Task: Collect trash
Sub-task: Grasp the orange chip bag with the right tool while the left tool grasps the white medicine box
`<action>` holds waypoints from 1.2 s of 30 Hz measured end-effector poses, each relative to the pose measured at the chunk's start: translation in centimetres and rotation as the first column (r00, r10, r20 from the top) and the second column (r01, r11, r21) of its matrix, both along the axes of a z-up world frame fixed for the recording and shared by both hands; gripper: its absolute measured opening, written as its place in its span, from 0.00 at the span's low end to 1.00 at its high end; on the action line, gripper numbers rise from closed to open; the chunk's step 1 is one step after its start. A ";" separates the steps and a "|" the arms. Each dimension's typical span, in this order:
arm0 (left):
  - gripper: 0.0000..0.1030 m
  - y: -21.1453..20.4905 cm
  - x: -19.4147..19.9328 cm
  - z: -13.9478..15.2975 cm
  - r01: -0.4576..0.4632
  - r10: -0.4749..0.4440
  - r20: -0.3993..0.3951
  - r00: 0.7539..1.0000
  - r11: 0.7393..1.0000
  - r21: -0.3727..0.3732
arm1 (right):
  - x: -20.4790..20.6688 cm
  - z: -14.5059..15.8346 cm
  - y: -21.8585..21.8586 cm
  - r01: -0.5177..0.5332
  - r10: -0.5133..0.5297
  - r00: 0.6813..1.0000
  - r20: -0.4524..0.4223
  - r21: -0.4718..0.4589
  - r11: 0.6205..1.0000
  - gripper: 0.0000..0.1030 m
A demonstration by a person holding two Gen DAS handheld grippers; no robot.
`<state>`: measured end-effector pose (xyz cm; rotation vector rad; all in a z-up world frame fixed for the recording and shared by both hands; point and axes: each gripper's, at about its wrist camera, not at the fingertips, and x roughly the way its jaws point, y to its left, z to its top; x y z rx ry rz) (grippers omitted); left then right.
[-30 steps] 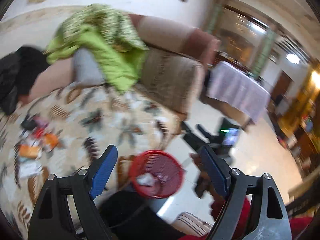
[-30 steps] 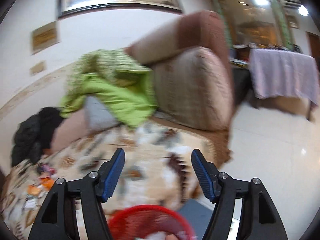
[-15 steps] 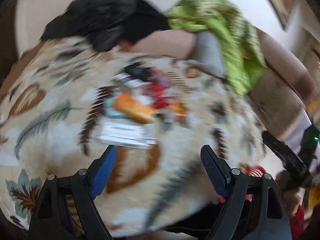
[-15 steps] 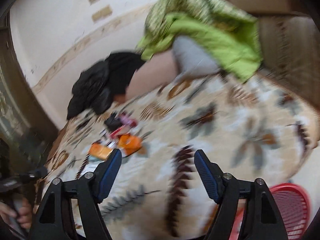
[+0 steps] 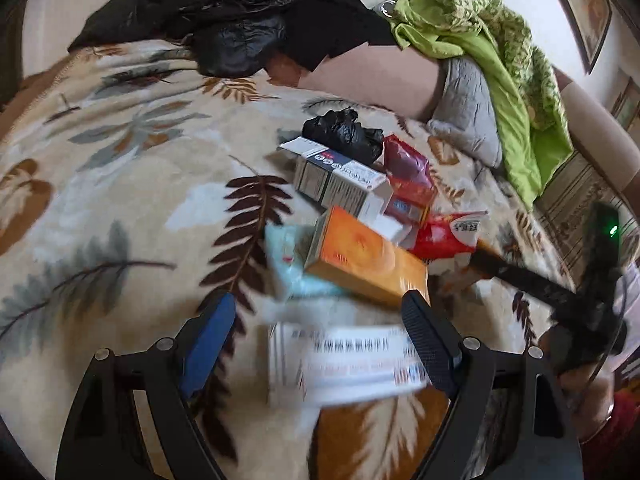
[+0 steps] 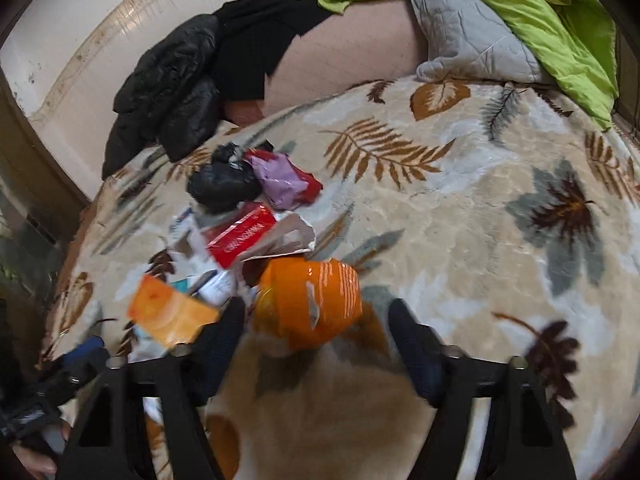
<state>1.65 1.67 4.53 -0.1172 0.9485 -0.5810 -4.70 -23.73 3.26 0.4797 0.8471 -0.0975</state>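
A pile of trash lies on a leaf-patterned blanket (image 5: 120,200). My left gripper (image 5: 316,336) is open just above a white box with blue print (image 5: 344,364), its fingers either side of it. Beyond it lie an orange box (image 5: 364,260), a pale blue packet (image 5: 288,264), a white and dark box (image 5: 340,184), red wrappers (image 5: 444,232) and a black bag (image 5: 344,136). My right gripper (image 6: 316,328) is open around an orange wrapper (image 6: 312,300). The orange box (image 6: 172,312), a red box (image 6: 240,236), a purple wrapper (image 6: 280,180) and the black bag (image 6: 224,184) lie past it.
A black jacket (image 5: 224,12) and a green cloth (image 5: 500,52) hang over the sofa back, with a grey cushion (image 5: 468,108) below. My right gripper shows at the right of the left wrist view (image 5: 560,292). The blanket (image 6: 500,220) stretches right.
Both grippers have swung away from the red basket and the room, down to the trash pile on the blanket. Both are much closer to the trash, still open.
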 end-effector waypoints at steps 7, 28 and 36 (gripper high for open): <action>0.82 -0.9 0.1 -2.6 0.072 -0.074 -0.057 0.996 0.997 -0.035 | -3.0 2.4 -0.2 0.009 -0.007 0.996 0.093 -0.025 1.000 0.29; 0.82 -6.7 -9.0 -0.5 0.317 -0.326 0.002 0.945 0.921 0.228 | -16.4 4.3 -1.8 0.035 -0.050 0.980 0.192 0.080 0.996 0.28; 0.66 -8.9 -9.1 -3.1 0.243 -0.275 0.040 0.961 0.901 0.360 | -15.7 3.8 -1.7 0.036 -0.049 0.983 0.177 0.075 0.997 0.28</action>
